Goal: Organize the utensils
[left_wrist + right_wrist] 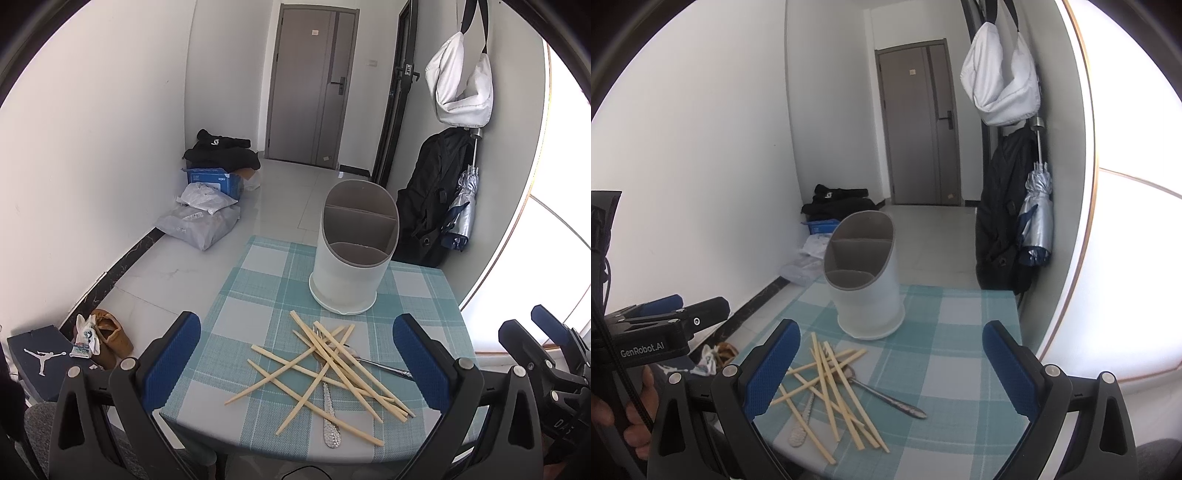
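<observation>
A pile of wooden chopsticks lies crossed on the checked tablecloth, over a metal fork and a metal spoon. Behind the pile stands a white utensil holder with grey divided compartments, empty. My left gripper is open above the table's near edge, the pile between its blue pads. In the right wrist view the chopsticks, spoon and holder show too. My right gripper is open and empty, the pile by its left pad. The left gripper shows at the left edge.
The small table stands by a bright window at the right. A black backpack and a folded umbrella hang by the wall behind it. Bags, a blue box and shoes lie on the floor at left.
</observation>
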The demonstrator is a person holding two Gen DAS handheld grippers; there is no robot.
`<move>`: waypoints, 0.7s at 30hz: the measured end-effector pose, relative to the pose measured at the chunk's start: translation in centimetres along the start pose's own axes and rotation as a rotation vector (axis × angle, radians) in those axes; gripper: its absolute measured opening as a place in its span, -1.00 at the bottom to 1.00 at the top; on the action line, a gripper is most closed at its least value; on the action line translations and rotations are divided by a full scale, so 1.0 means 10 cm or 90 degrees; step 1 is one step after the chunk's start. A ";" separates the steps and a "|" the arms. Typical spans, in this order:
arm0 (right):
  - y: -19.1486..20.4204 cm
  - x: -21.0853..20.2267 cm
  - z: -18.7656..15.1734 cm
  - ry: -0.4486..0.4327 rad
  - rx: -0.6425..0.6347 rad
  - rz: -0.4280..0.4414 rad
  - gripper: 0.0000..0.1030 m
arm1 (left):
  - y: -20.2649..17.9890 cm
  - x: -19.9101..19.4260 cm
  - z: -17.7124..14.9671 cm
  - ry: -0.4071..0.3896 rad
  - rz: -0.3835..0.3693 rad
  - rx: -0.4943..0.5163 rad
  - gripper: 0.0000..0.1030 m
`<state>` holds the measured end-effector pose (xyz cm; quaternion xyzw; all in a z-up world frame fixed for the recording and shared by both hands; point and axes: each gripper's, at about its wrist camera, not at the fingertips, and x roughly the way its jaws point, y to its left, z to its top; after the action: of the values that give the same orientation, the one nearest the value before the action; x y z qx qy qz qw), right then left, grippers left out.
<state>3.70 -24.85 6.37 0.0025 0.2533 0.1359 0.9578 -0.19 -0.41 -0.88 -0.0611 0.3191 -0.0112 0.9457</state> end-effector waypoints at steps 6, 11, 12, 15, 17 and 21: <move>0.01 0.06 -0.02 0.016 0.001 0.010 0.94 | 0.03 0.04 -0.01 0.018 -0.007 -0.007 0.98; 0.05 0.26 -0.04 0.073 -0.005 0.039 0.94 | 0.15 0.16 0.00 0.060 -0.025 -0.036 0.98; 0.05 0.31 -0.04 0.087 -0.002 0.048 0.94 | 0.18 0.19 0.00 0.067 -0.027 -0.044 0.98; 0.05 0.50 -0.05 0.124 0.005 0.067 0.93 | 0.29 0.31 0.02 0.098 -0.040 -0.076 0.98; 0.03 0.67 -0.05 0.161 0.008 0.067 0.92 | 0.35 0.37 0.02 0.113 -0.044 -0.092 0.98; 0.01 1.01 -0.11 0.233 -0.004 0.073 0.62 | 0.47 0.48 0.05 0.133 -0.044 -0.122 0.98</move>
<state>11.58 -22.16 0.56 -0.0104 0.4221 0.1892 0.8866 3.87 4.06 -3.92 -0.1604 0.4129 -0.0197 0.8963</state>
